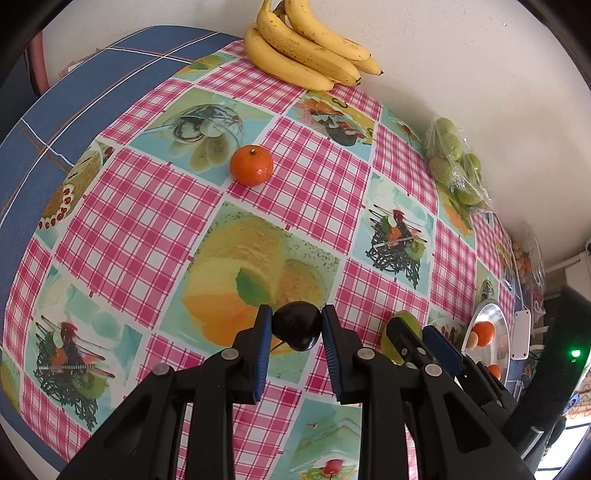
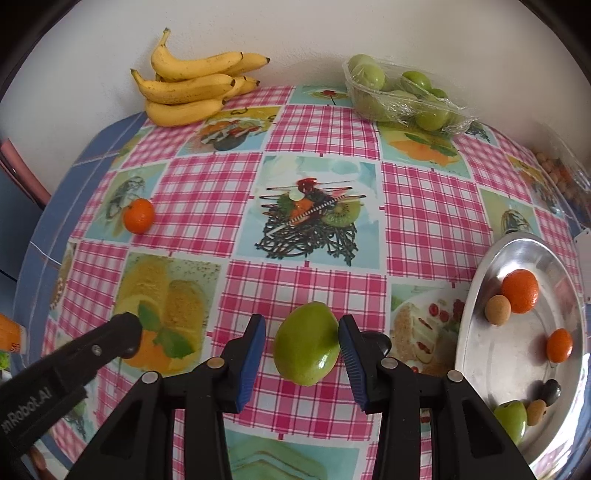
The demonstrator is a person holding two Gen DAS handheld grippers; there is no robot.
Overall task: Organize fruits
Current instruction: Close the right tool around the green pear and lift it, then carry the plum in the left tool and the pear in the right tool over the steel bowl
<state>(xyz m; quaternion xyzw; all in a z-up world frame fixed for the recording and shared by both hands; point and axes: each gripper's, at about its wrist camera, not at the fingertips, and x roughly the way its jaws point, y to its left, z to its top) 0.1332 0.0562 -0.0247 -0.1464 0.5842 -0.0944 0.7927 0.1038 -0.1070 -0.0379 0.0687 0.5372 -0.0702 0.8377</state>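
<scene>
The work surface is a table covered with a pink-checked oilcloth printed with dessert pictures (image 2: 310,280), set against a plain white wall (image 2: 295,33). A blue checked cloth (image 1: 92,85) shows at the far left edge.

At the far side, a bunch of yellow bananas (image 2: 192,88) lies to the left and a clear film-wrapped tray of green fruits (image 2: 406,96) to the right. A small orange mandarin (image 2: 138,216) sits alone at the left. An oval silver metal tray (image 2: 480,354) at the near right holds several small fruits.

The left gripper (image 1: 296,328) is clamped on a dark, glossy plum-like fruit (image 1: 295,326), both blue pads pressing its sides.

The right gripper (image 2: 302,343) brackets a green, lemon-shaped fruit (image 2: 306,343) resting on the oilcloth. Its right pad touches the fruit; the left pad stands just clear.
</scene>
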